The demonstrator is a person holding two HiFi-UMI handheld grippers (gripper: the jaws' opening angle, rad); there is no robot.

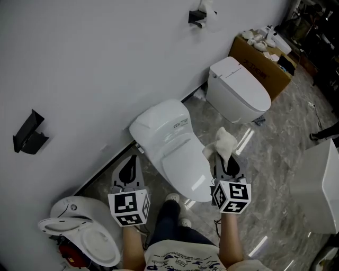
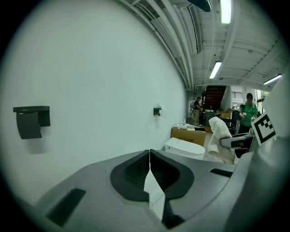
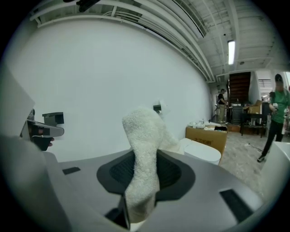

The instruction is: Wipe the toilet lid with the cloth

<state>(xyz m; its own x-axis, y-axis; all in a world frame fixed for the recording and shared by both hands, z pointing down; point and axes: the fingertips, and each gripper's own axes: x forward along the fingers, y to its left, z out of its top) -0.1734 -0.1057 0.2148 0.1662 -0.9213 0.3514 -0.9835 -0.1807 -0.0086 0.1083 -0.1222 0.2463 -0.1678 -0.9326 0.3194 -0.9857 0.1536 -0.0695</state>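
Observation:
A white toilet with its lid down stands against the wall, in the middle of the head view. My right gripper hangs just right of the lid's front, shut on a white fluffy cloth that sticks up past its jaws. In the right gripper view the cloth rises between the shut jaws of that gripper. My left gripper is left of the toilet, near the wall's foot. Its jaws are shut with nothing in them. Neither gripper touches the lid.
A second white toilet and a cardboard box stand further along the wall. A third toilet with its seat up is at the lower left. Two black holders hang on the wall. The floor is grey marble.

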